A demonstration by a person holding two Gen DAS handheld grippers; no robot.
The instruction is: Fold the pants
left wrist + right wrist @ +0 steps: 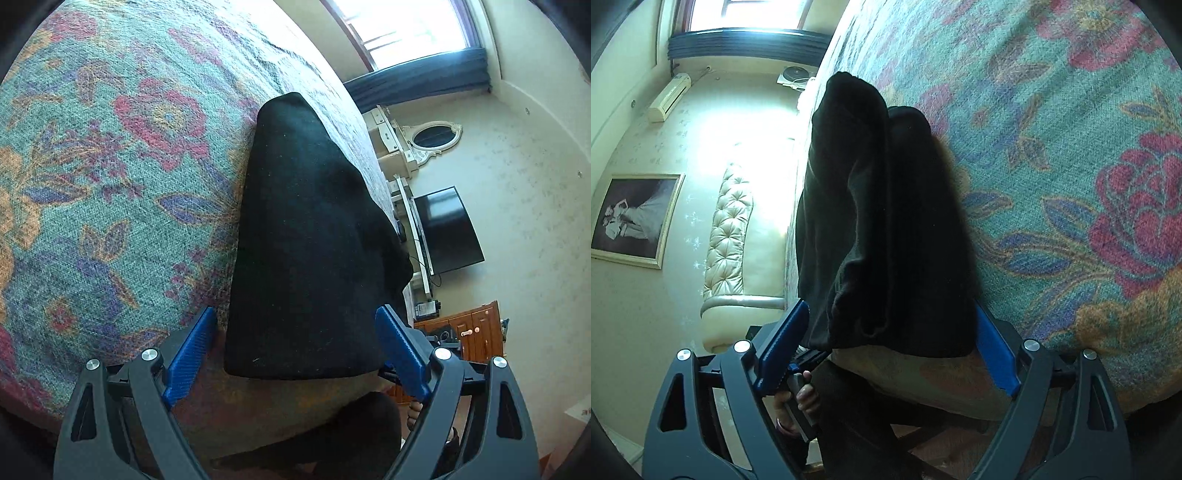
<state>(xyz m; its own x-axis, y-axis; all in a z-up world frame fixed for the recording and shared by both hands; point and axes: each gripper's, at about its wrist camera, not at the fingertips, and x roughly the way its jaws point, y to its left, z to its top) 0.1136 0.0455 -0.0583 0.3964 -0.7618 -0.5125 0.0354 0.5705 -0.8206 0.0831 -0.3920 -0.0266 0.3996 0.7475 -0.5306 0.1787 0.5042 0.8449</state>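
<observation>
Left wrist view: black pants (306, 236) folded into a long strip, centre frame, lying on a floral bedspread (103, 177). Left gripper (295, 347) spread wide at the bottom, blue pads either side of the near end of the pants, not pressing it. TV (447, 229) at right, window (406, 29) at top.

Right wrist view: same pants (886, 229) centre, bedspread (1071, 147) at right. Right gripper (890, 343) spread wide, straddling the near end, pads not pinching. Hand (798, 402) on the left gripper's grip at lower left. Headboard (731, 229) and picture (635, 214) at left.
</observation>
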